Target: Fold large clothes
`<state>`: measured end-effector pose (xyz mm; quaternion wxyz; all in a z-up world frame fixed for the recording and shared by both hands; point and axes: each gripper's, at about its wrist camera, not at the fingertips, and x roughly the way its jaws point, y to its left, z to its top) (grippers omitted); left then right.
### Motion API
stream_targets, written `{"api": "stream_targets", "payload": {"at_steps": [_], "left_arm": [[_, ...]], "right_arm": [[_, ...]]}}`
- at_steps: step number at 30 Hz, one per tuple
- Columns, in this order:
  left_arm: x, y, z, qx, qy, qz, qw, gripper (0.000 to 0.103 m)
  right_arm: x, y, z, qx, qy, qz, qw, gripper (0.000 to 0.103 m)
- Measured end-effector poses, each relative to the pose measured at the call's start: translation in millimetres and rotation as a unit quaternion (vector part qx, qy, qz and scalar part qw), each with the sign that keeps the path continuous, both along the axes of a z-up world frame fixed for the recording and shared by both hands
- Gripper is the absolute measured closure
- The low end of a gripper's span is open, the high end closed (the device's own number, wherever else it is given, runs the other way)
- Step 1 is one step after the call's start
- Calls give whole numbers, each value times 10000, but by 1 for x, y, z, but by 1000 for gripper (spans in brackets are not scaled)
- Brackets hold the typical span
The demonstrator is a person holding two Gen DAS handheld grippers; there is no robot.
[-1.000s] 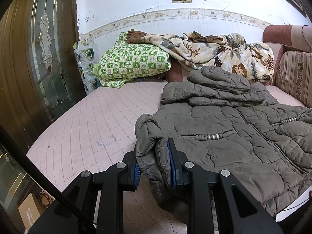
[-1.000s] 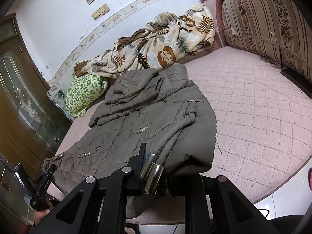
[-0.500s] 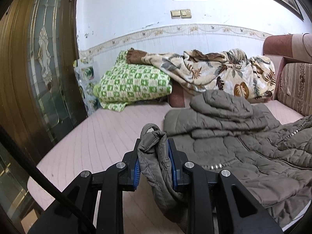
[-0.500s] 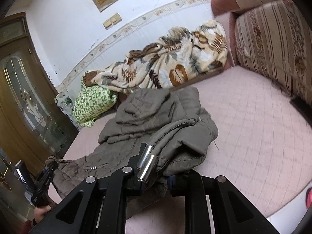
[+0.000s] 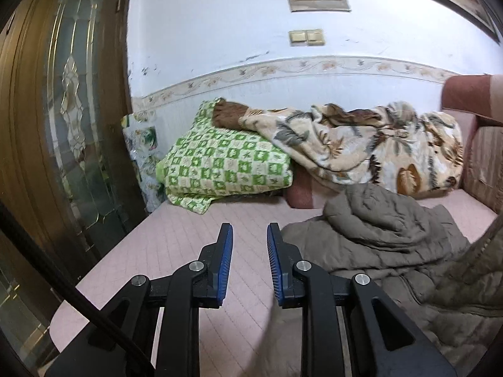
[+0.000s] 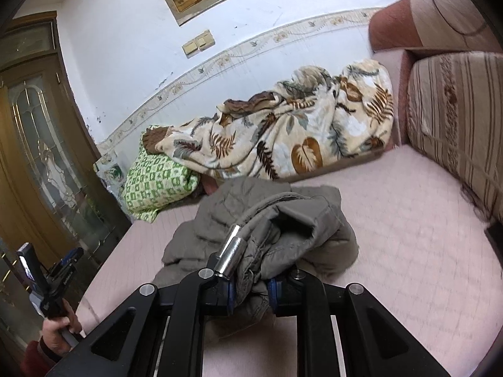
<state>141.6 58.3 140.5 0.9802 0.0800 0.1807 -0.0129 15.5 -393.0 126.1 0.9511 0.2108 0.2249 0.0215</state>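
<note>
A grey-olive quilted jacket (image 5: pixel 393 245) lies bunched on the pink quilted bed (image 5: pixel 188 238). In the left wrist view my left gripper (image 5: pixel 250 248) is open and empty, with the jacket just to its right. In the right wrist view my right gripper (image 6: pixel 250 289) is shut on a fold of the jacket (image 6: pixel 283 229) and holds that part lifted over the rest. A drawcord with a silver metal end (image 6: pixel 231 256) hangs by the left finger. The left gripper also shows in the right wrist view (image 6: pixel 47 286), at the far left in a hand.
A green checked quilt (image 5: pixel 226 166) and a leaf-print blanket (image 5: pixel 361 144) are piled against the far wall. A striped sofa cushion (image 6: pixel 456 125) stands on the right. A wooden glass door (image 5: pixel 56 125) is at the left, beside the bed's edge.
My left gripper has let go of the jacket's corner and opened. Both grippers moved forward toward the wall, and the right one carried its side of the jacket over the rest.
</note>
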Motion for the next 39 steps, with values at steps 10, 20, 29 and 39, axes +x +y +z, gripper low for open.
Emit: {"api": "stream_targets", "payload": {"at_steps": [10,20,29,39], "left_arm": [[-41,71,-31,-1723,1968,-499,9639,63],[-119,127,-117,-3411,2909,56,8938,34],[-120,129,-153,-5005,2884,-147,8161,34],[-95,100,-174,-4796,3206,-102,8168,79]], "right_arm": [[29,4,7,134,16,53,9999,87],[22,10,10,-66,24,91,9999,87],[16,13,10,-103,76,13,9999,87],[13,13,11,-95,108,36,9999,87]]}}
